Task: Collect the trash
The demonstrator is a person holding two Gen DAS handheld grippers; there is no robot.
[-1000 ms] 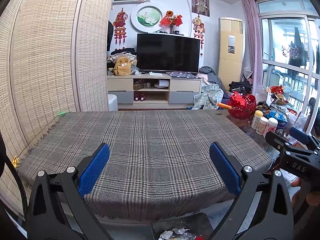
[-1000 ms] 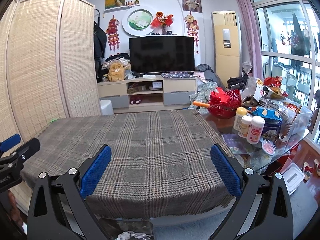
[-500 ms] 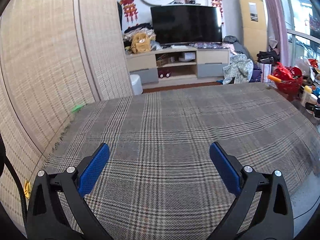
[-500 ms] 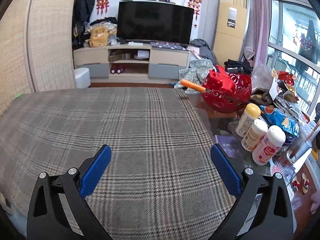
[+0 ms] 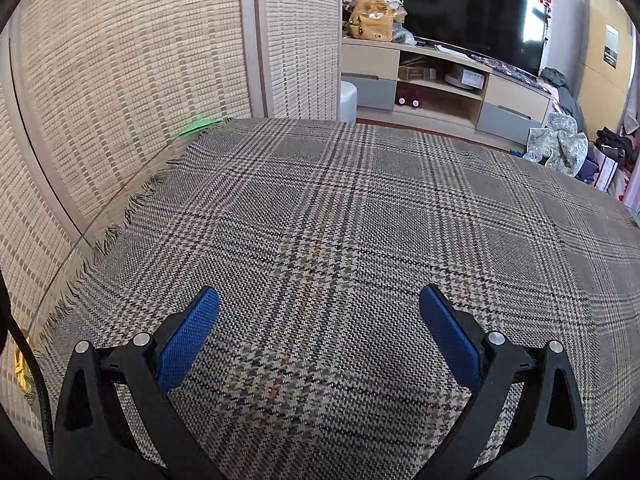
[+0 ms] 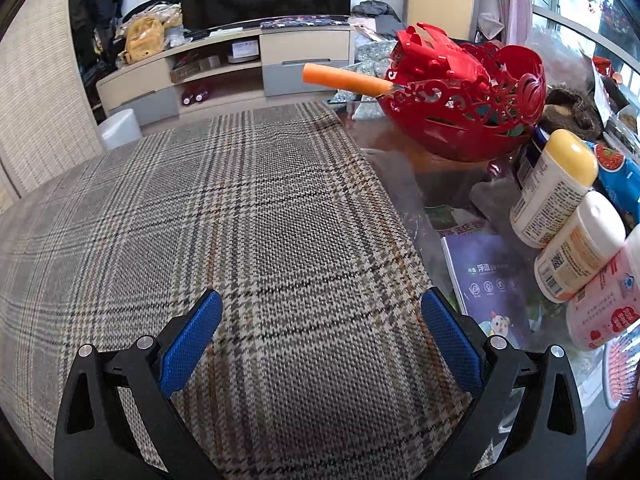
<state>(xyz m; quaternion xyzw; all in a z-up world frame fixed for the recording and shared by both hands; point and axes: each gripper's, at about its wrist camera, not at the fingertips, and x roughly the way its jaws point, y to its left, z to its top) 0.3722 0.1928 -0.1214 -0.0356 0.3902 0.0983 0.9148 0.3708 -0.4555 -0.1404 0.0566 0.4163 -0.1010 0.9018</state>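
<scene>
My left gripper [image 5: 318, 332] is open and empty, low over the left part of the plaid cloth [image 5: 360, 220] on the table. A small green scrap [image 5: 198, 126] lies at the cloth's far left corner by the woven screen. A yellow scrap [image 5: 20, 364] sits at the left edge beside the gripper. My right gripper [image 6: 320, 334] is open and empty over the right part of the same cloth [image 6: 220, 208]. No bin shows in either view now.
A woven screen [image 5: 120, 80] borders the table's left side. On the glass to the right stand a red basket [image 6: 468, 100] with an orange-handled tool [image 6: 344, 78], three bottles [image 6: 556, 188], a purple booklet [image 6: 488, 280] and a hairbrush [image 6: 620, 368]. A TV cabinet [image 5: 440, 76] stands beyond.
Both grippers moved forward and down over the table, the left swinging left, the right swinging right. The bin with crumpled paper below the table edge left view. Jaws stayed open.
</scene>
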